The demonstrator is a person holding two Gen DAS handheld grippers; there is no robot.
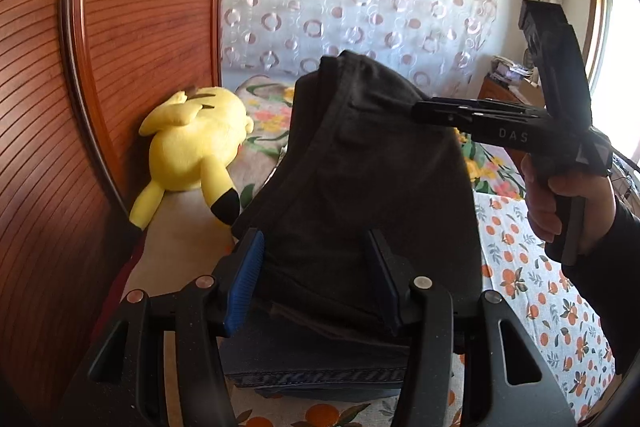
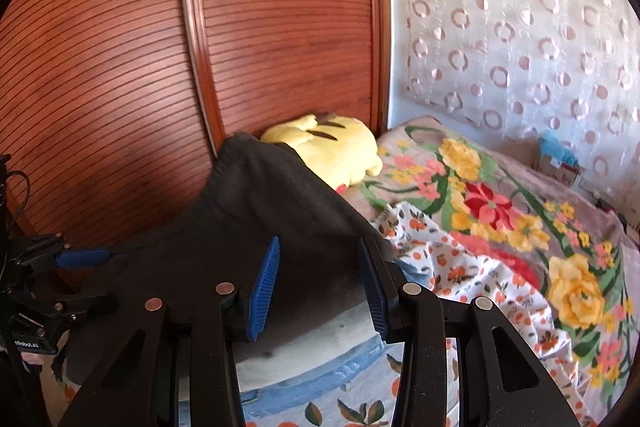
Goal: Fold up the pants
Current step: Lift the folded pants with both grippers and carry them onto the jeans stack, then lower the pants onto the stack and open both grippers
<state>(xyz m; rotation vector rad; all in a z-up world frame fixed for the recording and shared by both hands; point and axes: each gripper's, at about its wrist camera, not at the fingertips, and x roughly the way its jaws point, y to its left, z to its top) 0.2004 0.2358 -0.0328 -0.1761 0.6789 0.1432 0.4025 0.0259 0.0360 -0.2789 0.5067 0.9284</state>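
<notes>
The dark pants (image 1: 360, 167) rise in a hump over the bed, and a blue denim hem (image 1: 320, 375) shows beneath their near edge. My left gripper (image 1: 316, 235) stands half open. Dark cloth lies between its blue pads (image 1: 246, 283), which do not press on it. A hand (image 1: 560, 199) holds my right gripper (image 1: 418, 109) with its tips at the hump's right edge. In the right wrist view my right gripper (image 2: 319, 243) is also parted around the pants (image 2: 248, 211), with the pads free of the cloth. My left gripper (image 2: 100, 279) shows at the left edge.
A yellow plush toy (image 1: 192, 147) lies against the wooden wardrobe door (image 1: 120, 47) beyond the pants. An orange-print sheet (image 1: 540, 287) and a floral blanket (image 2: 500, 207) cover the bed to the right. A ring-patterned curtain (image 2: 520, 47) hangs on the far wall.
</notes>
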